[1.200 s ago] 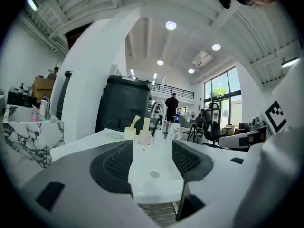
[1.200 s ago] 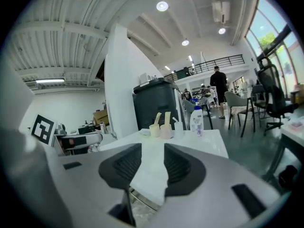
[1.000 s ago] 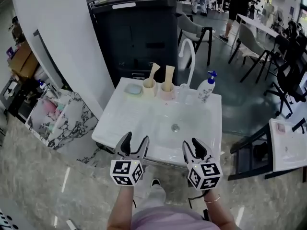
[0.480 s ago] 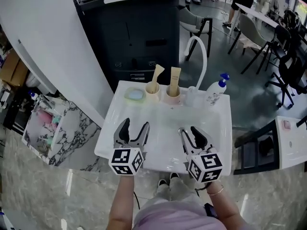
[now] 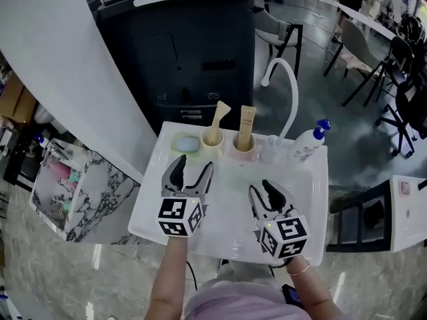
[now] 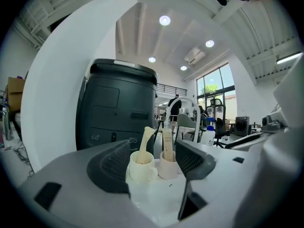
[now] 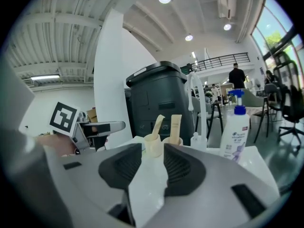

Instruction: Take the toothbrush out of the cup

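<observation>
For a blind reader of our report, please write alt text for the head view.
The left gripper and right gripper hover, jaws open and empty, over a white sink. At its back edge stand a cream cup and a pink cup, each holding a beige stick-like item, beside a white faucet.

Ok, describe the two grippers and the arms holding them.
The left gripper and right gripper match: dark curved jaws with ribbed pads, pale grey bodies, each bearing a white cube of black square markers. Forearms are unsleeved; a thin bracelet circles the right wrist.

White basin top [image 5: 230, 193] bears cream cup [image 5: 212, 141], pink cup [image 5: 244, 152], soap dish [image 5: 185, 143], pump bottle [image 5: 308, 145].
</observation>
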Tool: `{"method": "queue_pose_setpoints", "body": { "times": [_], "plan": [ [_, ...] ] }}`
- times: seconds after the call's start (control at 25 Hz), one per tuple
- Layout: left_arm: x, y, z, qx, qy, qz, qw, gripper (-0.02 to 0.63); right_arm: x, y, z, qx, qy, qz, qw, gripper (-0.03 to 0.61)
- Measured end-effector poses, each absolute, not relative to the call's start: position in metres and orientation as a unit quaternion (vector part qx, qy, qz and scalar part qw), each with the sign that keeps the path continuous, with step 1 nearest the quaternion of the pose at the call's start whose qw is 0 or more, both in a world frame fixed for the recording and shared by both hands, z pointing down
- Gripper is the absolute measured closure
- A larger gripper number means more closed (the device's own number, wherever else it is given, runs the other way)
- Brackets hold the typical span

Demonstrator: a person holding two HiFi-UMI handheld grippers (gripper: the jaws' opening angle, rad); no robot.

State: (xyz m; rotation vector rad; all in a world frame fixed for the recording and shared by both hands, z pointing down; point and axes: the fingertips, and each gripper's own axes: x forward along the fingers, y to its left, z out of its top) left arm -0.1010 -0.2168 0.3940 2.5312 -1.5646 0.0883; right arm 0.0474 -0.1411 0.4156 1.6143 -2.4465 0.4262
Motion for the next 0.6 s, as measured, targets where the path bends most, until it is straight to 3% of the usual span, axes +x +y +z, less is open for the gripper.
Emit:
{"method": "queue_pose_setpoints", "body": {
  "times": [0.6],
  "plan": [
    [-0.063,-0.327,0.428,0.846,-0.516,0.102,0.091,0.367,0.04,-0.208,0.448,0.499,-0.843,0.17,0.107,0.44]
  ]
}}
